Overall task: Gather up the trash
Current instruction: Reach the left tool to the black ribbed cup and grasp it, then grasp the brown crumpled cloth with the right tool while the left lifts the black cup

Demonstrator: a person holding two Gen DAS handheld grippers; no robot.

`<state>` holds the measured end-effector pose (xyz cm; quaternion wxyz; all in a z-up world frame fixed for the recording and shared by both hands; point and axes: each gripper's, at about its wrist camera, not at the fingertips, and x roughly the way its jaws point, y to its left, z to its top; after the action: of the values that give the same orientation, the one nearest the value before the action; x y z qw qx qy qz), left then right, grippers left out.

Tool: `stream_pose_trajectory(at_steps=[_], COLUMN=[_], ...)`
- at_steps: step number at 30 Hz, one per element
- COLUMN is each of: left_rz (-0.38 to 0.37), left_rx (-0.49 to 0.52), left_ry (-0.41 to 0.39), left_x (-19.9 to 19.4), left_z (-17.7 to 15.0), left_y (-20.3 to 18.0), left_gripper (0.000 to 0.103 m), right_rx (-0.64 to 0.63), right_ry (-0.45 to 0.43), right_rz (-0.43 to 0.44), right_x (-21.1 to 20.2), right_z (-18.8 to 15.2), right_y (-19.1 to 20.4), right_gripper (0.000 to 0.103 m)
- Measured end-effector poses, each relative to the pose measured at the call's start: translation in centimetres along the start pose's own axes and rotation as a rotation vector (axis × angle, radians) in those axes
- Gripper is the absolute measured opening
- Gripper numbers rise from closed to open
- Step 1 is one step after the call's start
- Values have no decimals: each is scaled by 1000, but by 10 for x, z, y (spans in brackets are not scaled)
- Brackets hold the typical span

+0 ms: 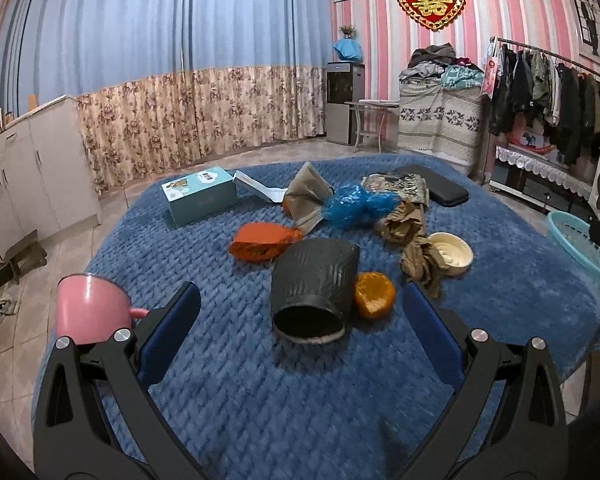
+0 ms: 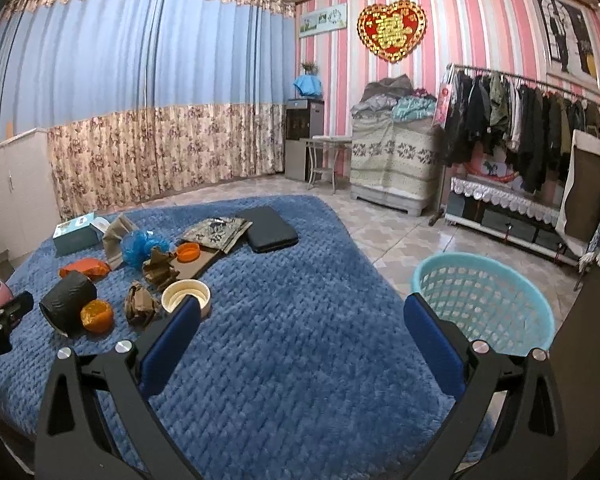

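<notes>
Trash lies on a blue blanket (image 1: 260, 380): a black crumpled cup (image 1: 314, 290) on its side, an orange peel (image 1: 374, 294), an orange wrapper (image 1: 262, 240), a blue plastic bag (image 1: 356, 206), brown crumpled paper (image 1: 418, 256) and a cream lid (image 1: 452, 254). My left gripper (image 1: 300, 316) is open and empty, just in front of the black cup. My right gripper (image 2: 302, 324) is open and empty over bare blanket (image 2: 300, 280), with the cream lid (image 2: 186, 298) by its left finger and a turquoise basket (image 2: 484, 300) behind its right finger.
A pink mug (image 1: 90, 306) stands at the blanket's left edge. A teal box (image 1: 198, 196), folded brown paper (image 1: 306, 196), a patterned pouch (image 1: 396, 186) and a black case (image 1: 432, 190) lie at the back. Tiled floor, cabinets and a clothes rack surround the table.
</notes>
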<state>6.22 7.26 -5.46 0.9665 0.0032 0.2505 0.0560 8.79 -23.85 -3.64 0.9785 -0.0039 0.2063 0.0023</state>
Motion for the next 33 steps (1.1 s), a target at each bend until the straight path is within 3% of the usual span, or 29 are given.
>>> stream_pose_trajectory(at_steps=[4,12,14,16,18,24,33], left_rz=[-11,-49,-77,-105,-131,-122,-8], left_rx=[6,-4,-14,-19,-17,4,-20], left_ry=[28,133,152,166,180,160,68], left_x=[23,69,76,80,82,75,46], left_z=[3,0,0,-2,-2,-1,19], left_y=[-1,3,4,6,6,5,35], left_gripper=[98,97,90,73,67,66,66], right_rx=[-8,-25,-6,12,18,14,-46], right_ry=[54,80,90,108,120,128,117], right_rz=[-16,-26,-24,-17,-12,-7,8], right_x=[14,26,31,37,41,44,43], right_z=[-2,-3,-2,-2,-2,-2,-1], right_y=[3,6,4,4,6,11,41], right_gripper=[99,99,99,99,99,99,99])
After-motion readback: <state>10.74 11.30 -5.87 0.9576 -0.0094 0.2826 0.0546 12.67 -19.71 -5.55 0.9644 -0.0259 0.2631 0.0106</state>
